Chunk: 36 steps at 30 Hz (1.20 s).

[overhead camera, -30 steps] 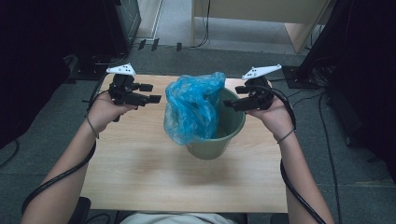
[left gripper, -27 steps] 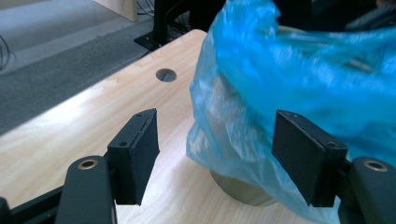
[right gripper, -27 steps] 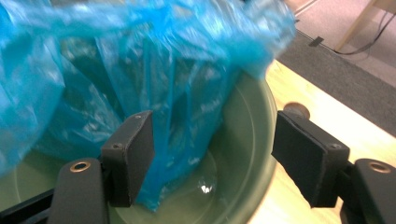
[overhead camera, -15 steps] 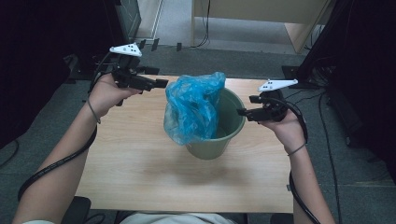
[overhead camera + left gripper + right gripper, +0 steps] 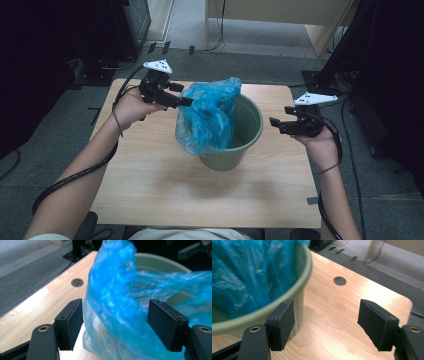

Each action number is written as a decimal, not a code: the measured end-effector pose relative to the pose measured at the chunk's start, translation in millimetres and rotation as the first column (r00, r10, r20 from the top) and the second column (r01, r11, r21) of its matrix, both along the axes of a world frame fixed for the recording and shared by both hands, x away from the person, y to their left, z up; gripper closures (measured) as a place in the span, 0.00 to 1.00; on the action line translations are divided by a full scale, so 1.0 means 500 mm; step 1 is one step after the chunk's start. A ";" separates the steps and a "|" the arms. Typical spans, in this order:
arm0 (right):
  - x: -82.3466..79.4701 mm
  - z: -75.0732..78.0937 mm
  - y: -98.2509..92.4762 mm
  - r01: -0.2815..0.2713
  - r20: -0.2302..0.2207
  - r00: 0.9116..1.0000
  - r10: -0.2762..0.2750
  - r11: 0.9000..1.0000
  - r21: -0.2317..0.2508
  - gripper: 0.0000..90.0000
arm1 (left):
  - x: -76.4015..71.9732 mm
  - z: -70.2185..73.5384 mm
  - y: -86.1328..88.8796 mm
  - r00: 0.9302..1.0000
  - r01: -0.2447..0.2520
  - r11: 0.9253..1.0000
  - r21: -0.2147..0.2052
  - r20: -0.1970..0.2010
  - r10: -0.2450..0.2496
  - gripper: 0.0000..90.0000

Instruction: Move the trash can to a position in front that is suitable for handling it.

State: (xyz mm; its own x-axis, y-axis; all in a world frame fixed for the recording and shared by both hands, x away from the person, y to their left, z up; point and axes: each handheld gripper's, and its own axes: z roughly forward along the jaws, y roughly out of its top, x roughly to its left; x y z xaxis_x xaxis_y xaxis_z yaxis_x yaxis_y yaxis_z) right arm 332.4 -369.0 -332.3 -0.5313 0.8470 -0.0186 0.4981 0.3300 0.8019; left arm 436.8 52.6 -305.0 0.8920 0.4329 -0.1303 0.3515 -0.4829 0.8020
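1. A wooden tabletop [image 5: 150, 190] is carrying a green bucket [image 5: 250, 125] at its middle.
2. A blue plastic bag [image 5: 210, 120] is draping over the bucket's left rim.
3. The left tongs [image 5: 187, 101] are standing apart, with bag plastic between them and their jaws just widening.
4. The right tongs [image 5: 273, 123] are gaping empty, just right of the bucket.

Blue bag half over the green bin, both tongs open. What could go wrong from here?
1. The blue bag hangs bunched over one side of the green bin; the left tongs straddle its film, so closing may pinch several layers, not one edge.
2. The right tongs sit open beside the bin wall; nothing holds the bin, so tugging the bag could slide or tip it.
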 end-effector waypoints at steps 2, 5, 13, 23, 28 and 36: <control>-0.002 -0.007 -0.007 0.017 0.006 1.000 -0.017 1.000 0.001 0.33 | 0.001 -0.015 0.002 1.000 0.000 1.000 0.003 -0.016 0.000 0.31; -0.004 -0.021 -0.016 0.040 0.008 0.999 -0.040 0.999 0.007 0.33 | 0.002 -0.034 0.004 0.999 0.000 1.000 -0.001 -0.036 0.000 0.31; 0.001 -0.071 -0.027 0.069 -0.019 0.997 -0.069 0.997 0.021 0.32 | 0.002 -0.065 0.004 0.999 0.012 0.999 -0.037 -0.051 -0.014 0.32; 0.013 -0.161 -0.018 0.093 -0.018 0.996 -0.092 0.996 0.016 0.33 | 0.004 -0.083 -0.005 0.994 0.036 0.996 -0.079 -0.102 -0.044 0.38; 0.021 -0.209 -0.009 0.104 -0.052 0.993 -0.102 0.994 0.027 0.33 | -0.001 -0.082 -0.015 0.994 0.054 0.996 -0.068 -0.089 -0.060 0.48; 0.037 -0.260 0.011 0.110 -0.068 0.992 -0.107 0.993 0.031 0.33 | 0.000 -0.081 -0.019 0.994 0.044 0.997 -0.070 -0.092 -0.050 0.59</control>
